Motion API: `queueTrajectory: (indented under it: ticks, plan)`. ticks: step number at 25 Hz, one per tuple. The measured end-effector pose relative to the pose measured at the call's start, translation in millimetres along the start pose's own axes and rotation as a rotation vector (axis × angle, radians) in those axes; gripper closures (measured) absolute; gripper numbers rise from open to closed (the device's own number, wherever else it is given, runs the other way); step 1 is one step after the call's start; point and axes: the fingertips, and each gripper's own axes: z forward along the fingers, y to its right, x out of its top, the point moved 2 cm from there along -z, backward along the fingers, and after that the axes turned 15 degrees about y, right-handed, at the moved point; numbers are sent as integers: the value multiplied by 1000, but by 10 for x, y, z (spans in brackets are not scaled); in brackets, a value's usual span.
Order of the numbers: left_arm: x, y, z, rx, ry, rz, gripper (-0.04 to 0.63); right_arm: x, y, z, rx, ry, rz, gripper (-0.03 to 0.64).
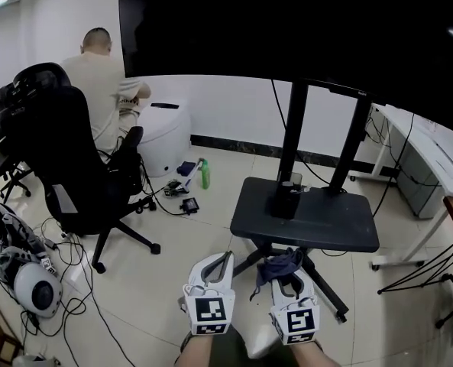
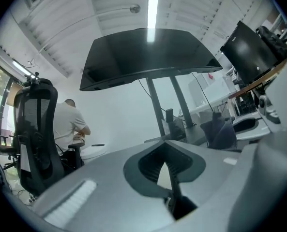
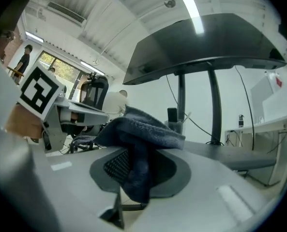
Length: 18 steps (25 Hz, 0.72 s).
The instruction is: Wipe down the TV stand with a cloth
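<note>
The right gripper (image 1: 289, 275) was clenched on a crumpled dark blue terry cloth (image 3: 142, 135), whose longer fold hung downward over the jaws. The left gripper (image 1: 219, 269) was closed on nothing. Both were near the black flat-shelved TV stand (image 1: 321, 222), without touching it.

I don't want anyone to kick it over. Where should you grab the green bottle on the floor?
Around the middle of its body, I'd say. The green bottle stands upright, so come in level from its right as the head view shows it, where the floor is bare. Dark clutter lies on its left and would crowd the jaws.
</note>
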Motion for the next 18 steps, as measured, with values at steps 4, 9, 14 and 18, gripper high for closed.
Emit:
queueTrajectory:
  ticks: [4, 9, 14, 18]
  plan:
    - [-352, -127, 53, -6, -36, -30, 351, -1401, 143, 393, -23, -114, 1, 531]
    - [-672, -265, 207, -4, -73, -57, 351, -2528, 732, 1292, -60, -160, -106, 532]
    - [-620, -398, 218, -6, -72, -47, 351, -2426, 1090, 1841, -73, -82, -156, 532]
    - [-646, -522, 75, -3, -98, -40, 351, -3180, 1245, 1761, -100, -205, -86, 532]
